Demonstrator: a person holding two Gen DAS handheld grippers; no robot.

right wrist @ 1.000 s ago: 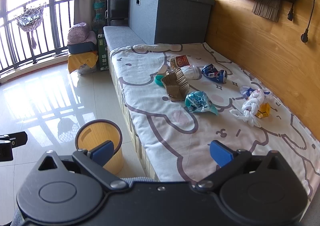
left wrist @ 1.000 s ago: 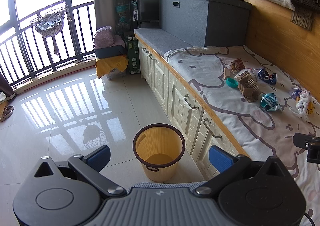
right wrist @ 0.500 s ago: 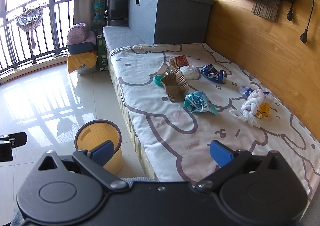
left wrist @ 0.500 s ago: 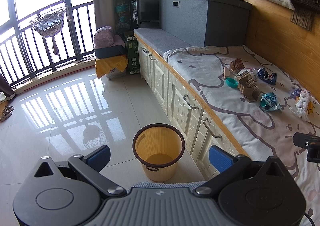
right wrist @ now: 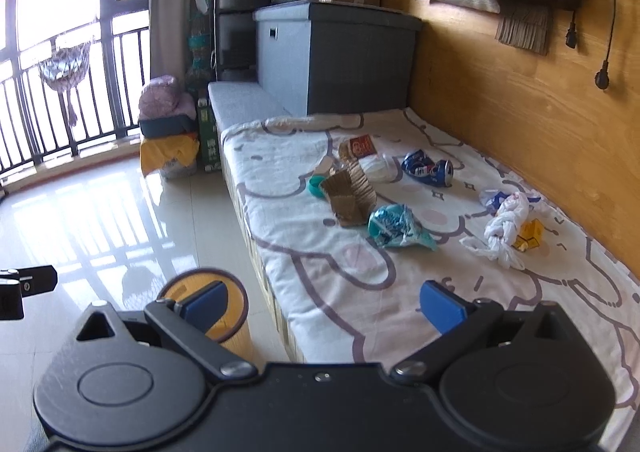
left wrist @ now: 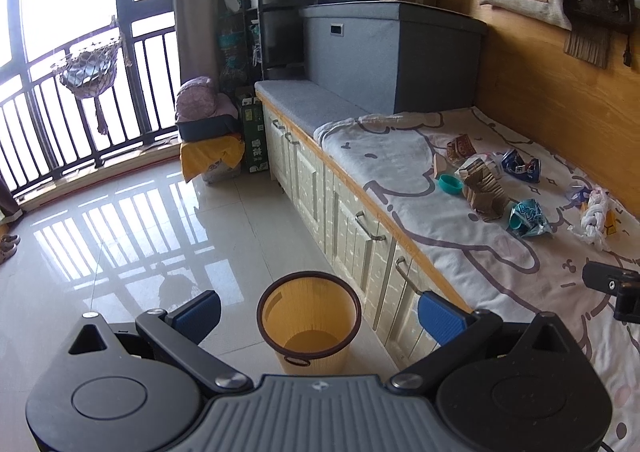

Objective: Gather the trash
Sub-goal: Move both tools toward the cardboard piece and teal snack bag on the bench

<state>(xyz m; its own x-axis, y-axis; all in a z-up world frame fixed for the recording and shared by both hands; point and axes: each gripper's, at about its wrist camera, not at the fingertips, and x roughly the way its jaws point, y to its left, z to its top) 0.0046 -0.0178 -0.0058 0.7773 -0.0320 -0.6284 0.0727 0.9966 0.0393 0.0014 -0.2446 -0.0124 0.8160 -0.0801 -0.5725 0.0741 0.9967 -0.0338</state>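
Note:
Trash lies scattered on the printed bedsheet: a crumpled cardboard piece, a teal wrapper, a crushed blue can, a knotted white plastic bag, a teal lid and a red-labelled packet. An empty yellow bin stands on the floor beside the bed drawers. My left gripper hangs open above the bin. My right gripper is open over the bed's near edge, well short of the trash.
A grey storage box with a carton on it sits at the bed's far end. Wooden wall panel runs along the right. Shiny tiled floor stretches left toward the balcony railing; bags are piled by the window.
The right gripper has shifted slightly forward and left, so the bin now sits lower behind its left finger. The left gripper has barely moved. Both stay open.

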